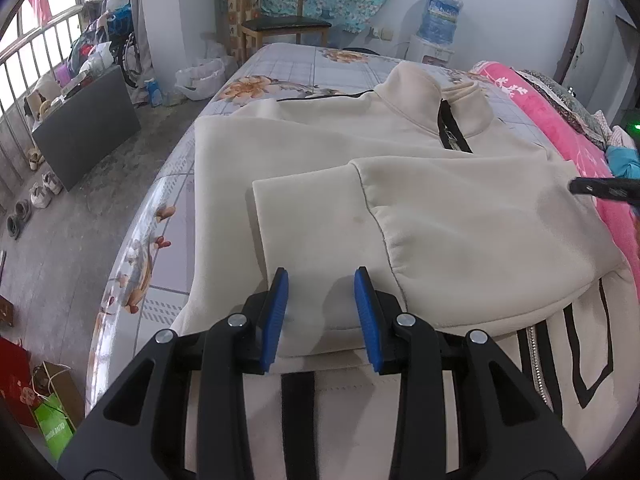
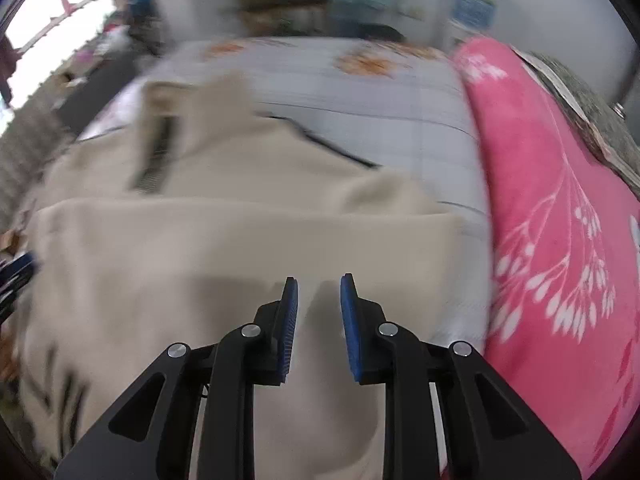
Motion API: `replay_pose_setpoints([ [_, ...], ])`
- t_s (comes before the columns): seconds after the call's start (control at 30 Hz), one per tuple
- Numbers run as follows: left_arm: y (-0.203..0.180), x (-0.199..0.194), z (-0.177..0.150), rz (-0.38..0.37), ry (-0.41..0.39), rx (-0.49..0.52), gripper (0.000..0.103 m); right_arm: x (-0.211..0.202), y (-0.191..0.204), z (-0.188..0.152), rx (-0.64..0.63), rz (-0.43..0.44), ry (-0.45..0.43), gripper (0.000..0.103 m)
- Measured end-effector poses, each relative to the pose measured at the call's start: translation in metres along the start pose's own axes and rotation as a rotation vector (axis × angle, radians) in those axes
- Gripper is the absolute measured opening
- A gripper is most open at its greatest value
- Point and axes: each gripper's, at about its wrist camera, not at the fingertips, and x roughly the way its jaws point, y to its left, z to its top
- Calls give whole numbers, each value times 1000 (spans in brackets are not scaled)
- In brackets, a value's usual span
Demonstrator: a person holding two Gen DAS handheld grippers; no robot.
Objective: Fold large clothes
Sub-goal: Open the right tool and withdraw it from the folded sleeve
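Note:
A large cream zip-neck sweatshirt lies spread on a floral bed sheet, collar at the far end. One sleeve is folded across the body, its cuff pointing left. My left gripper hovers just over the cuff's near edge, open, with cloth lying flat under the gap. The right gripper's black tip shows at the right edge. The right wrist view is blurred: my right gripper stands narrowly open over the sweatshirt near its right side, nothing pinched.
A pink blanket runs along the bed's right side. The bed's left edge drops to a concrete floor with shoes and a dark panel. A wooden chair and a water dispenser stand beyond the bed.

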Motion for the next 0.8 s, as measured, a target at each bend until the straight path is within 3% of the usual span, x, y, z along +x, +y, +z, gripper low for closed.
replay_pose_setpoints([
  [0.03, 1, 0, 1, 0, -1, 0, 33, 8, -10, 5, 30, -35, 8, 22],
  [0.13, 2, 1, 1, -6, -5, -2, 33, 15, -46, 16, 157, -35, -11, 5],
  [0.27, 4, 0, 2, -22, -4, 1, 33, -13, -49, 10, 195, -61, -56, 6],
  [0.37, 6, -9, 3, -62, -18, 8, 34, -46, -29, -12, 130, 39, -101, 11],
  [0.47, 5, -13, 2, -77, -6, 25, 39, -78, 4, -53, -32, 108, -116, 27],
  [0.57, 8, -3, -4, -32, 37, 21, 47, -71, 19, -92, -119, 75, -47, 33],
  [0.63, 13, -3, -4, -45, 37, -18, 48, -50, 11, -108, -117, -31, 44, 37],
  [0.7, 15, -11, -2, -28, 33, -36, 47, -53, -2, -116, -25, -22, 27, 40],
  [0.8, 17, -40, -5, -24, -20, -25, 50, -91, -9, -125, 102, 5, -60, 40],
])
